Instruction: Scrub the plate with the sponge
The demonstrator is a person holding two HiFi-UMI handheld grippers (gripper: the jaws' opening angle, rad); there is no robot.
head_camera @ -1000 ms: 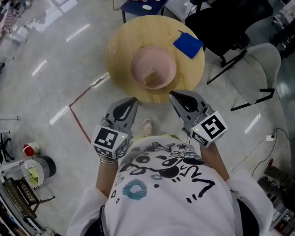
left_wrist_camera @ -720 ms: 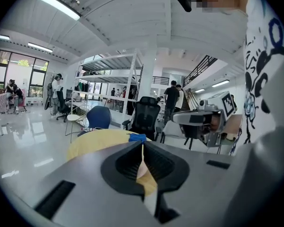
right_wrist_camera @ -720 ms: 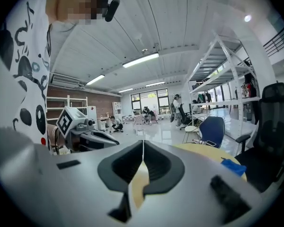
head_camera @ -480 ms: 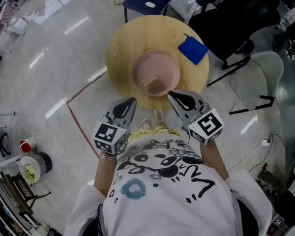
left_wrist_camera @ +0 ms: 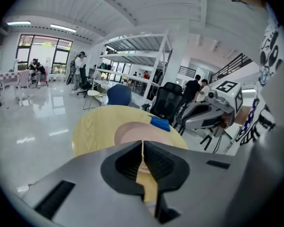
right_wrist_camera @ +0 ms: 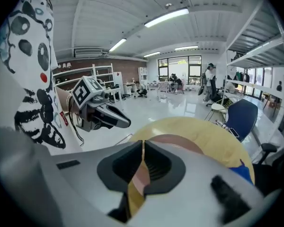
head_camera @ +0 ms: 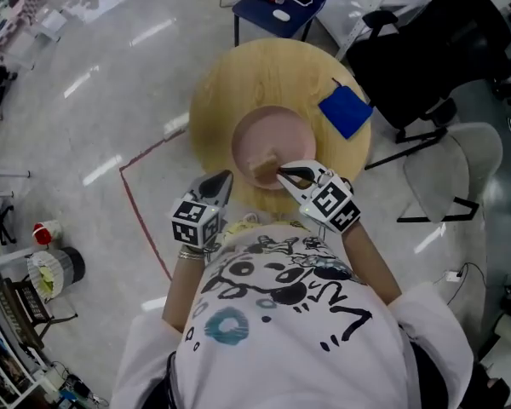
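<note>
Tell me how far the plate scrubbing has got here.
Nothing done: the blue sponge lies on the table beside the pink plate, unheld. In hand: left tongs and right tongs are shut, empty, the right near the plate's rim. Left: pick up sponge, scrub.

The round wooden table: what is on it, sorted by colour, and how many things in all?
On the round wooden table:
Pink: 1, a pink round plate
Blue: 1, a blue square sponge
Tan: 1, a small tan patch on the plate; I cannot tell what it is
Total: 3
</note>
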